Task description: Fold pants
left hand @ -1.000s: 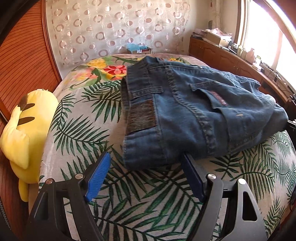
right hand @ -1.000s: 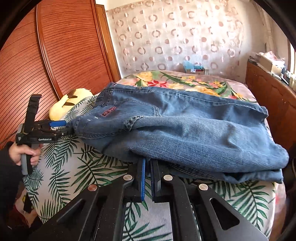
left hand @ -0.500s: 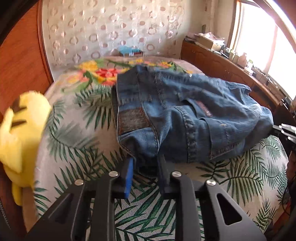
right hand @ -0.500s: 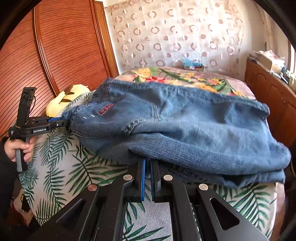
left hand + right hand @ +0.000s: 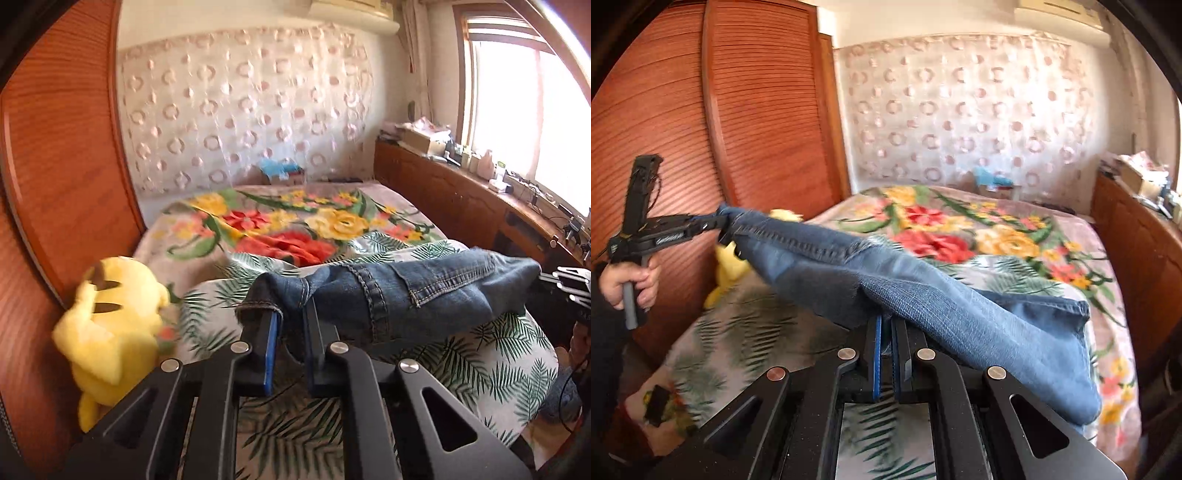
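Pants (image 5: 424,295) hang above the bed (image 5: 498,350), pinched by the closing left hand-held gripper (image 5: 290,317) and the tight right hand-held gripper (image 5: 886,325). A weak pinch could drop them.

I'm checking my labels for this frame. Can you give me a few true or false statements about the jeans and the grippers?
1. Both grippers grip the jeans. True: left gripper closing on denim, right gripper shut on it.
2. The jeans lie flat on the bed. False: they hang lifted between the grippers.
3. A yellow plush sits beside the wardrobe. True.
4. The plush lies on the jeans. False: apart.
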`<move>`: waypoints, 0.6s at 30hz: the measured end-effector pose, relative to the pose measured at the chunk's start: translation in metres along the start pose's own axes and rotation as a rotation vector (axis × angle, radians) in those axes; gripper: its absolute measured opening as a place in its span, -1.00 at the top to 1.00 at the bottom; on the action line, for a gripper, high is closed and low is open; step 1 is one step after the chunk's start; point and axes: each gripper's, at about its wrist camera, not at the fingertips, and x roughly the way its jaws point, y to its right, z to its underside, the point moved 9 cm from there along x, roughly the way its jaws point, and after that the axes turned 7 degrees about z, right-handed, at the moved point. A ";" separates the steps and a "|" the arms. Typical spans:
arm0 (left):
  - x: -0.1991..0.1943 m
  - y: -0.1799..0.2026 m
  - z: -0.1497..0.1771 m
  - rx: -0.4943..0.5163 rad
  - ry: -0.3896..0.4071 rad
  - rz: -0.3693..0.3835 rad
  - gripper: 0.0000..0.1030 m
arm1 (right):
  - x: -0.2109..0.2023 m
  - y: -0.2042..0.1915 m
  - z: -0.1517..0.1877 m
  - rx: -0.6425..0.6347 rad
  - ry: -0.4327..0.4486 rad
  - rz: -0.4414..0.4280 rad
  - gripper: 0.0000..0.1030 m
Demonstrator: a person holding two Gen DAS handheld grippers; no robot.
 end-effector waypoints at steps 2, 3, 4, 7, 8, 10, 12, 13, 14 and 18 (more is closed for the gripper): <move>-0.017 -0.007 0.014 -0.001 -0.006 -0.014 0.75 | -0.009 -0.020 0.009 -0.015 -0.001 -0.028 0.92; -0.020 -0.009 0.023 -0.003 -0.016 -0.019 0.75 | -0.011 -0.028 0.015 -0.012 -0.007 -0.047 0.92; -0.023 -0.012 0.034 -0.006 -0.030 -0.021 0.75 | -0.013 -0.033 0.023 -0.006 -0.018 -0.066 0.92; -0.023 -0.015 0.072 -0.020 -0.086 -0.017 0.75 | -0.005 -0.043 0.049 0.009 -0.062 -0.091 0.92; -0.022 -0.016 0.088 -0.029 -0.109 -0.015 0.75 | -0.002 -0.047 0.058 0.016 -0.075 -0.098 0.92; -0.020 -0.014 0.107 -0.041 -0.134 -0.012 0.75 | 0.003 -0.048 0.069 0.029 -0.098 -0.105 0.92; -0.017 -0.011 0.123 -0.051 -0.157 -0.012 0.74 | 0.006 -0.047 0.077 0.037 -0.119 -0.110 0.92; -0.016 -0.010 0.131 -0.055 -0.165 -0.010 0.73 | 0.007 -0.048 0.081 0.038 -0.128 -0.111 0.92; -0.015 -0.008 0.136 -0.055 -0.172 -0.009 0.73 | 0.009 -0.049 0.085 0.037 -0.138 -0.110 0.92; -0.016 -0.002 0.156 -0.054 -0.208 0.009 0.61 | 0.015 -0.039 0.088 0.043 -0.174 -0.110 0.92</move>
